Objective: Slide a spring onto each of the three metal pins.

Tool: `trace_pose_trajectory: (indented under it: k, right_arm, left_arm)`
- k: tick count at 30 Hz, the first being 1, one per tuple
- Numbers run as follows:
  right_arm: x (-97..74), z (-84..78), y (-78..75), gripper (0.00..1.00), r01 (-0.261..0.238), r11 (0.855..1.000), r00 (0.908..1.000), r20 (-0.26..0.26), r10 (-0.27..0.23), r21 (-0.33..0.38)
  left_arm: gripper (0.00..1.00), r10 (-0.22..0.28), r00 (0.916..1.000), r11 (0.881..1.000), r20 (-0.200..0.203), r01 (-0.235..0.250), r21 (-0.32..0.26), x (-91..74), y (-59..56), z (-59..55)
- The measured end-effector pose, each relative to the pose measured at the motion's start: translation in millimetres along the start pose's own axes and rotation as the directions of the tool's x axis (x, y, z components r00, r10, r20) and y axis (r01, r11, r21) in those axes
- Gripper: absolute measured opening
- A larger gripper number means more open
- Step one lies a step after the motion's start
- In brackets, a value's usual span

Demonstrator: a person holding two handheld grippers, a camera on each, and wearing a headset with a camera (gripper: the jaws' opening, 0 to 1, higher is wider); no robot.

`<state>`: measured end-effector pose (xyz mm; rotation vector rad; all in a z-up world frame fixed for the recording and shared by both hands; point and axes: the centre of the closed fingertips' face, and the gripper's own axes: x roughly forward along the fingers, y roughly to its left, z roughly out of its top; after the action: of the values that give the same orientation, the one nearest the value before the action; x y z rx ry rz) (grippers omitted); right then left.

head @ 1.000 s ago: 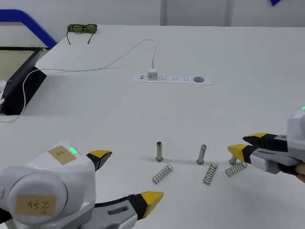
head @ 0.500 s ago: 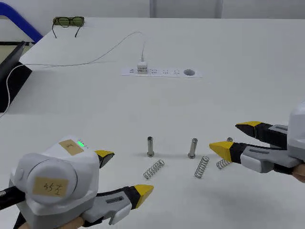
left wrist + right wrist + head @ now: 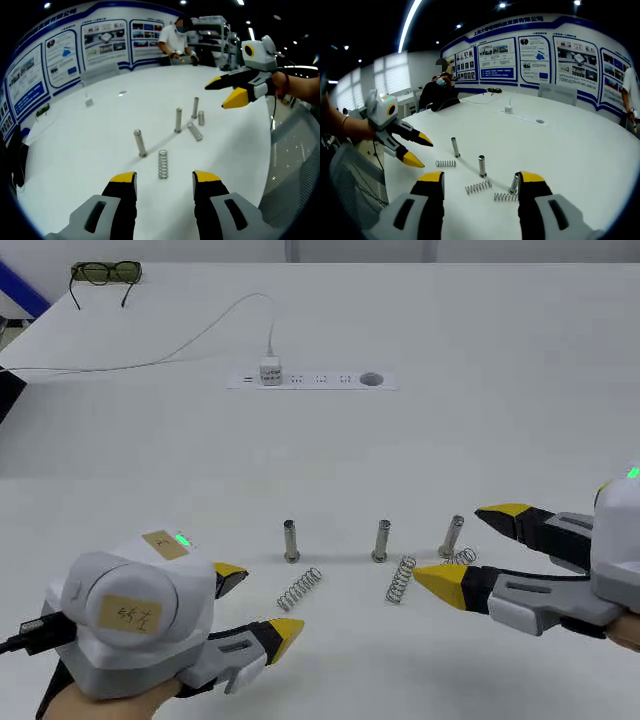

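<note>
You hold two hand-held grippers: the left hand-held gripper (image 3: pixel 262 600) and the right hand-held gripper (image 3: pixel 480 177).

Count the metal pins on the surface (image 3: pixel 520 390). There are three: the left pin (image 3: pixel 291 540), the middle pin (image 3: pixel 382 539) and the right pin (image 3: pixel 453 535).

Now count the springs. There are three too: the left spring (image 3: pixel 299 587), the middle spring (image 3: pixel 400 578) and the right spring (image 3: pixel 463 557).

Farther back you have one power strip (image 3: pixel 320 380), one white plug (image 3: pixel 270 371) with one cable (image 3: pixel 190 340), and one pair of glasses (image 3: pixel 105 273).
</note>
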<state>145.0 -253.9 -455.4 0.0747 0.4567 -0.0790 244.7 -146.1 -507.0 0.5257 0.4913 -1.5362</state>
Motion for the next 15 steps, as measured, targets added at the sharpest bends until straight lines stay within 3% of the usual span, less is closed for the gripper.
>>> trace_pose_trajectory:
  k: [9,15]
  right_arm:
    - [-6.2,-12.7,8.3,0.63,-0.019,0.999,0.9998,0.001,0.019,0.044]
    - [-11.9,-22.1,7.0,0.63,-0.006,0.999,0.9998,-0.019,0.007,0.044]
  left_arm:
    - [0.36,-0.027,0.9987,0.999,-0.044,0.028,0.021,16.2,-1.6,-9.8]
    - [0.29,-0.032,0.9983,0.999,-0.048,0.033,0.016,25.2,0.9,-13.6]
